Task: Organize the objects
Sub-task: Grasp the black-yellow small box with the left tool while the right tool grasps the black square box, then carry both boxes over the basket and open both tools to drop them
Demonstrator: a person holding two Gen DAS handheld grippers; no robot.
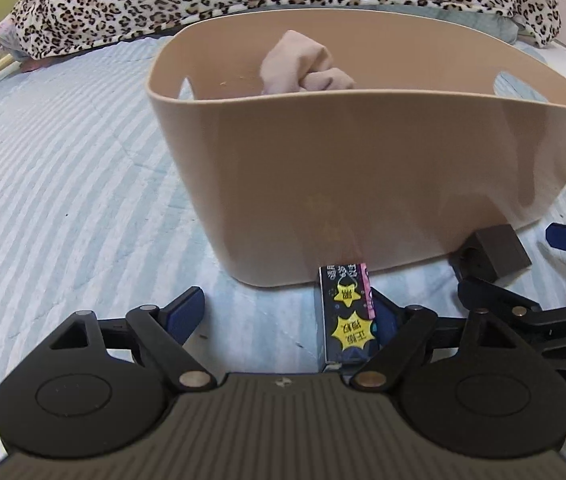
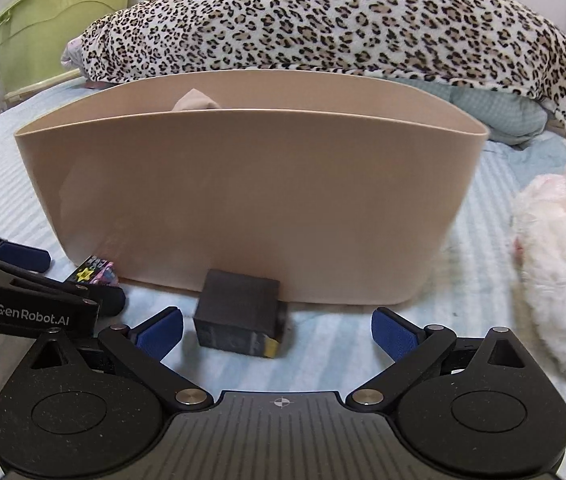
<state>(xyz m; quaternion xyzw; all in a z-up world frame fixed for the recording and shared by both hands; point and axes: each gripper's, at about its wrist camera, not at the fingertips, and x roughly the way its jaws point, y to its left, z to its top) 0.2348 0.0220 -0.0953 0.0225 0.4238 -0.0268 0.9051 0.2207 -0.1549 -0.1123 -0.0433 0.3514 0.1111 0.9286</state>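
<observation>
Nearest the left wrist camera, the left gripper has its blue-padded fingers spread wide, and a small black packet with yellow star stickers stands on the bed just inside the right-hand finger, which it partly hides; whether it touches that finger cannot be told. Its far end touches or nearly touches the foot of the tan basket. From this higher angle the basket's inside shows: a bundled beige cloth lies within, and a cut-out handle opens in each end wall. Off to the right, a dark cube-shaped box sits against the basket's base, with a blue finger of the right gripper beside it. The right wrist view sits lower, so only the top of the cloth peeks over the basket rim. Here the right gripper is also opened wide, holding nothing, and the dark box rests between its fingers, closer to the left one, tilted with a yellow corner facing the camera. This view alone shows a fluffy white toy on the bed to the right, a green storage bin at far left, and the left gripper beside the starred packet. A leopard-print blanket is heaped behind the basket.
</observation>
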